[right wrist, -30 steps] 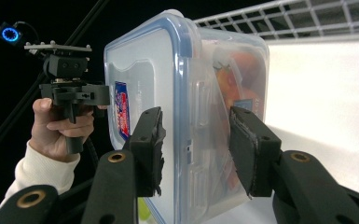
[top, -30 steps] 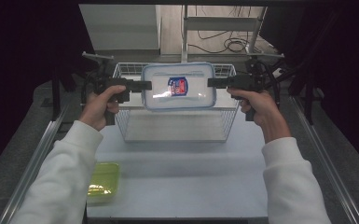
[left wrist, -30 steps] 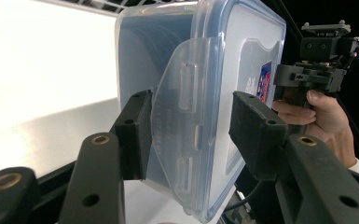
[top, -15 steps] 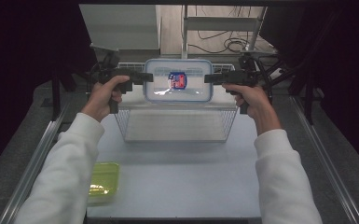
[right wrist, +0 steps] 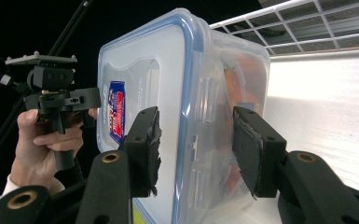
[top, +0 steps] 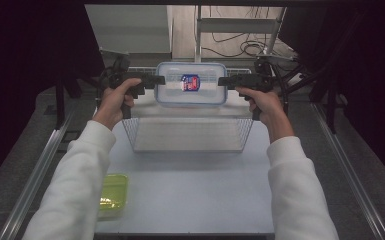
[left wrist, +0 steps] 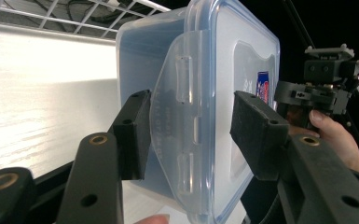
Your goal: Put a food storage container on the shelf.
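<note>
A clear plastic container with a blue-rimmed lid and a red and blue sticker hangs in the air above a wire basket. My left gripper is shut on its left end and my right gripper on its right end. In the left gripper view the jaws press on the container at its latch, one pad on the lid and one on the body. The right gripper view shows my jaws clamped the same way on the container, with orange contents dimly visible inside.
The wire basket stands at the back of a pale table. A small yellow-green tub sits near the front left corner. Metal rails run along both sides, and dark stands and cables lie behind.
Both grippers have carried the container upward and farther from the person, over the back of the basket. The arms are stretched further out.
</note>
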Demonstrator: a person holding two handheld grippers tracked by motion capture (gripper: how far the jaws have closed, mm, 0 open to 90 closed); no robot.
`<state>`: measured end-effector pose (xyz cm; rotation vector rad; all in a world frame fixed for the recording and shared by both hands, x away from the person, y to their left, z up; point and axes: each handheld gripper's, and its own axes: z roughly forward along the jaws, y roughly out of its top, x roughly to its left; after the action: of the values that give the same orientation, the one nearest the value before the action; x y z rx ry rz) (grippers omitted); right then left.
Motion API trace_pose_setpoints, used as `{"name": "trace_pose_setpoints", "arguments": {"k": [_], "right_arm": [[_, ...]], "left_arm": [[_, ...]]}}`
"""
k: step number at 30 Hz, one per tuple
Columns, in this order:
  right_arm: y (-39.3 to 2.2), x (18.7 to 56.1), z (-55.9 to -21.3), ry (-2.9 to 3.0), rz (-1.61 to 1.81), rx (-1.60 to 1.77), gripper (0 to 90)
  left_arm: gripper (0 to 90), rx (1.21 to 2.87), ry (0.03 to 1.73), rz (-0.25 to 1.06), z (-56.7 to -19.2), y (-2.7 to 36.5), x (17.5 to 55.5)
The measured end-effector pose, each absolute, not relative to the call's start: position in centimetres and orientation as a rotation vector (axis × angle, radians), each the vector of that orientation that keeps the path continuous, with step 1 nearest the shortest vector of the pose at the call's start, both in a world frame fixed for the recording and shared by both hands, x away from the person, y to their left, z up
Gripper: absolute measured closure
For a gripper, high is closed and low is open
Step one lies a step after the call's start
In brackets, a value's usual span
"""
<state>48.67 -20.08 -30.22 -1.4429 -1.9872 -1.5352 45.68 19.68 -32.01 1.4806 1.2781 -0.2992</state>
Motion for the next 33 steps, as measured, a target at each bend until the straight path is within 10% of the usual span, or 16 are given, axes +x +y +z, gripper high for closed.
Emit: {"name": "trace_pose_setpoints", "arguments": {"k": [33], "right_arm": [[-19.2,49.5,-29.8,-1.931,-1.438,-1.658,41.6]], "left_arm": [[35.7,1.404,1.329,-0.301,-33.0,19.8,47.1]]}}
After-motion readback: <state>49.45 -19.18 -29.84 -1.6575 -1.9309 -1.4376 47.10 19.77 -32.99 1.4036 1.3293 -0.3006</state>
